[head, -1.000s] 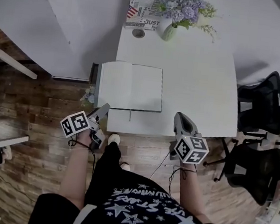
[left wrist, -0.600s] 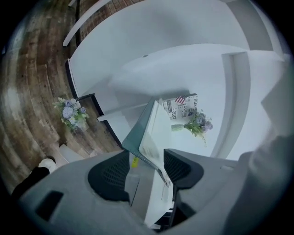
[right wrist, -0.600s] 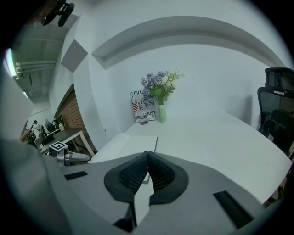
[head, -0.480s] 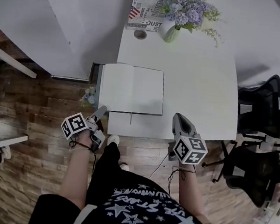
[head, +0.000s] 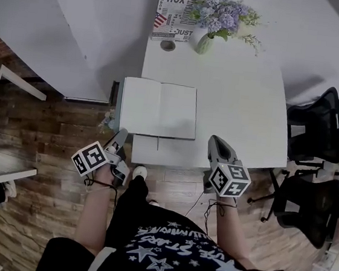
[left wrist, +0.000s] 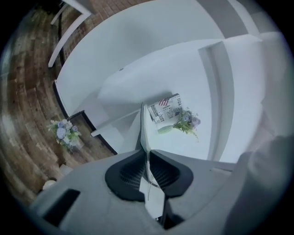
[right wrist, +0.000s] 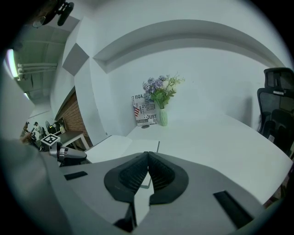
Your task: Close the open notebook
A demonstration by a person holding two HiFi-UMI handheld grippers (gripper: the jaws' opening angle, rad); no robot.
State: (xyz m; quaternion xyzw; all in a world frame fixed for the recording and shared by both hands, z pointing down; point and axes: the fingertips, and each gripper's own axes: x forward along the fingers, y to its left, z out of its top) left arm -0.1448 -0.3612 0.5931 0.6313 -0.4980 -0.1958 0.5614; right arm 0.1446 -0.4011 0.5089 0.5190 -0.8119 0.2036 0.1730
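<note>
The open notebook (head: 159,108) lies with blank white pages up on the white table (head: 241,91), near its front left corner. My left gripper (head: 121,135) is at the notebook's near left corner. Its jaws are closing, and in the left gripper view the pads of the left gripper (left wrist: 148,167) press on a thin white edge of the notebook (left wrist: 143,128), which runs upward from them. My right gripper (head: 215,142) hovers at the table's front edge, right of the notebook. It is shut with nothing in it (right wrist: 148,172). The notebook (right wrist: 120,143) lies ahead of it to the left.
A vase of flowers (head: 206,39), a printed card (head: 174,16) and a small round object (head: 167,45) stand at the table's far end. Black office chairs (head: 323,125) are to the right. A small bunch of flowers (head: 106,117) sits on the wooden floor by the table's left side.
The left gripper's jaws have gone from wide open to shut at the notebook's near left corner. The right gripper has stayed put.
</note>
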